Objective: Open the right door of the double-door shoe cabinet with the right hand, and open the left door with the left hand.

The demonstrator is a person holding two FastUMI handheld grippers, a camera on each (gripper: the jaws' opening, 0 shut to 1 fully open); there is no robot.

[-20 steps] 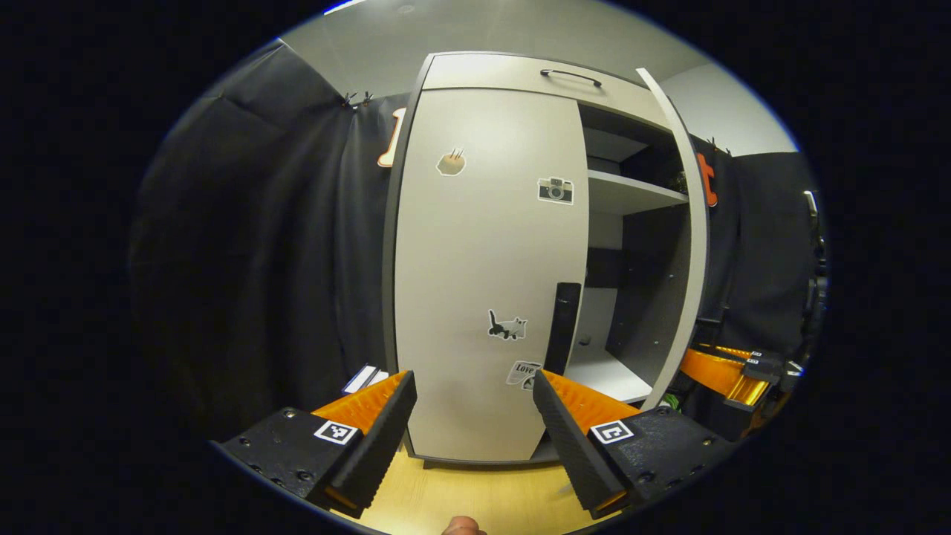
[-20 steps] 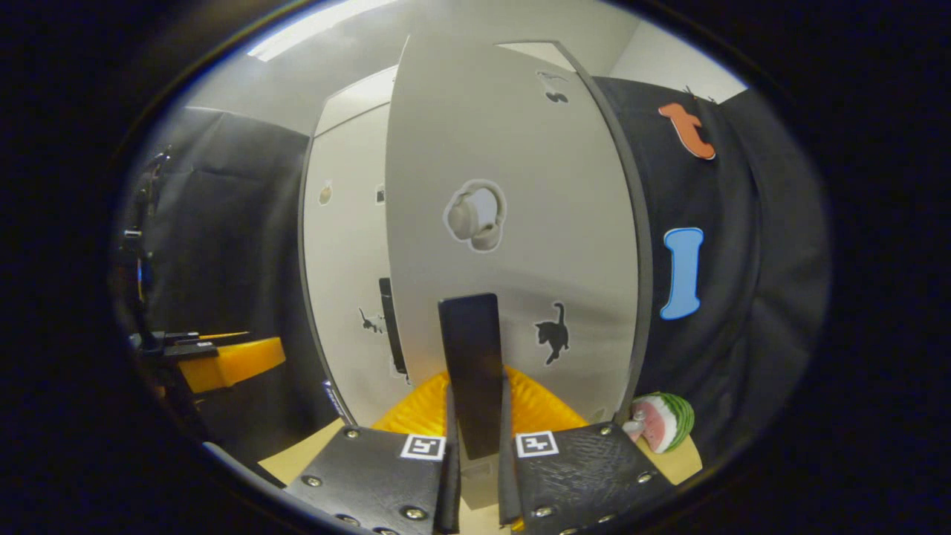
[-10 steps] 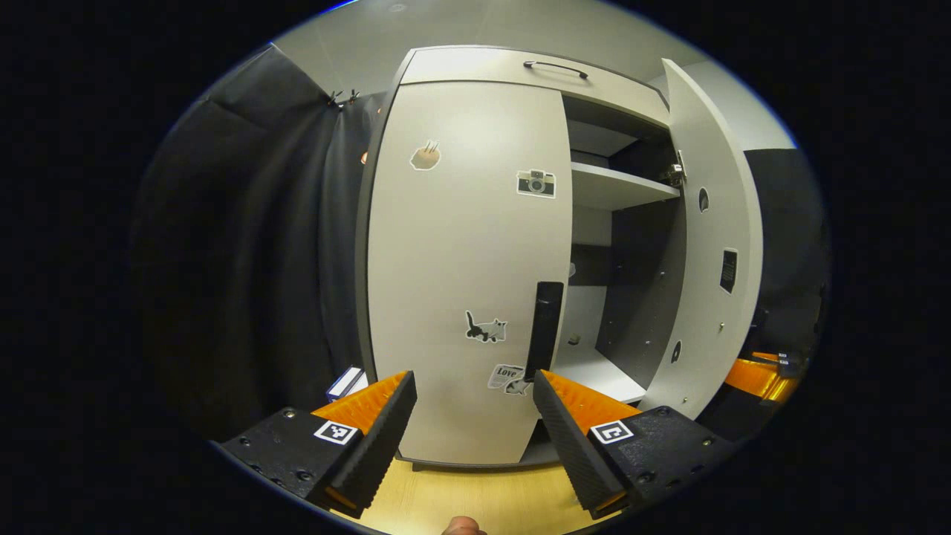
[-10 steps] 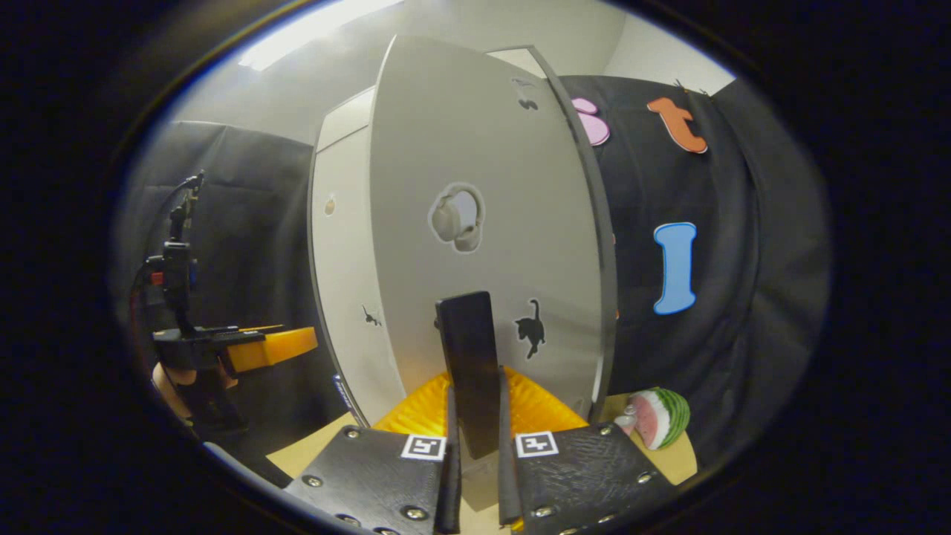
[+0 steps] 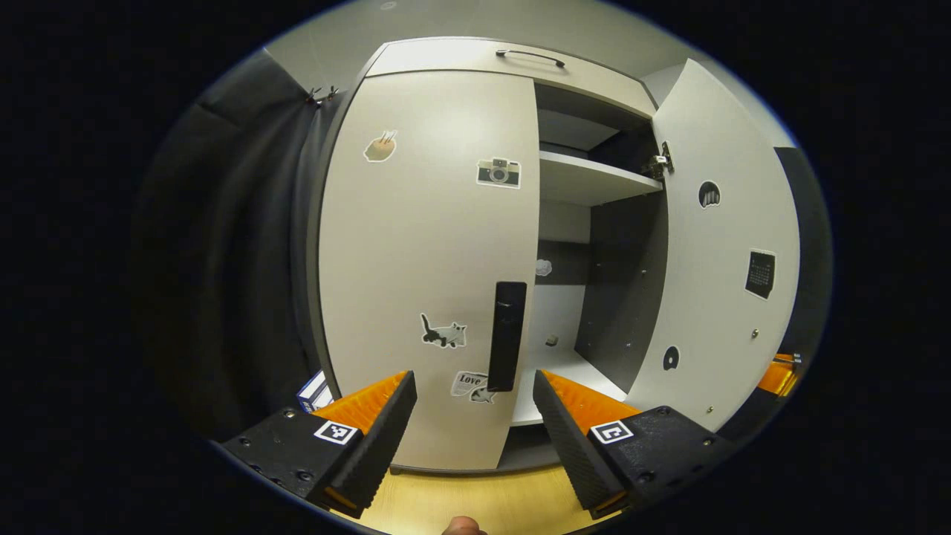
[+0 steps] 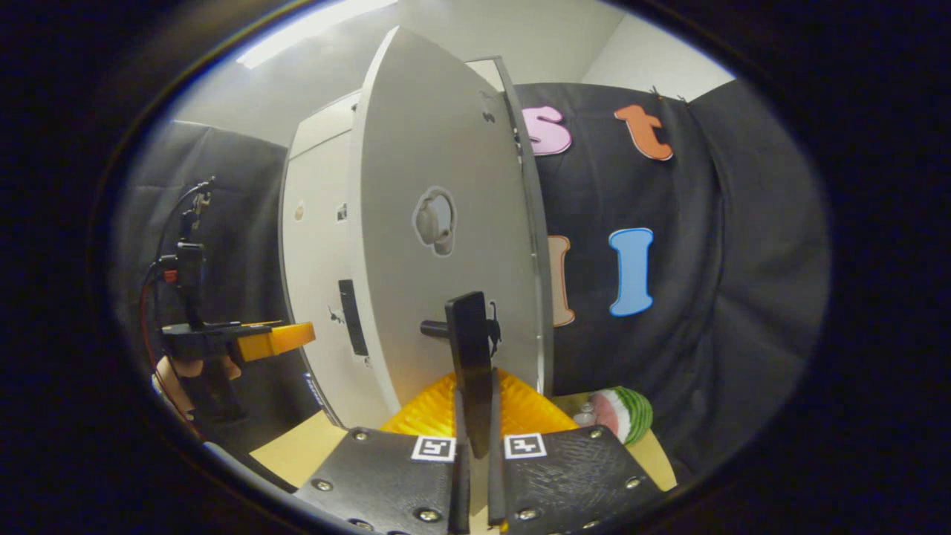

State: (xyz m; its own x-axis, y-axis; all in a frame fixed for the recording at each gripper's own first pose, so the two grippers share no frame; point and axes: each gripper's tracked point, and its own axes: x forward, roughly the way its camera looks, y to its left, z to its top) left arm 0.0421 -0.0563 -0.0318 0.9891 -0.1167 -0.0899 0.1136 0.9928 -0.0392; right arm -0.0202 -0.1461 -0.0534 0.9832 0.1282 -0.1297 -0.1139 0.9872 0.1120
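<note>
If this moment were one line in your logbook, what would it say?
right door: swung open | right tool: shut on right door handle | left door: closed | left tool: open, facing left door handle

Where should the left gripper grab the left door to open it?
Grab the black upright handle by the left door's inner edge. Come straight from the front with the open left gripper, one finger each side, because the bar is narrow and vertical.

floor [image 5: 475, 501]: pale wood | on it: shoe cabinet [image 5: 416, 461], watermelon-slice toy [image 6: 620, 412]
</note>
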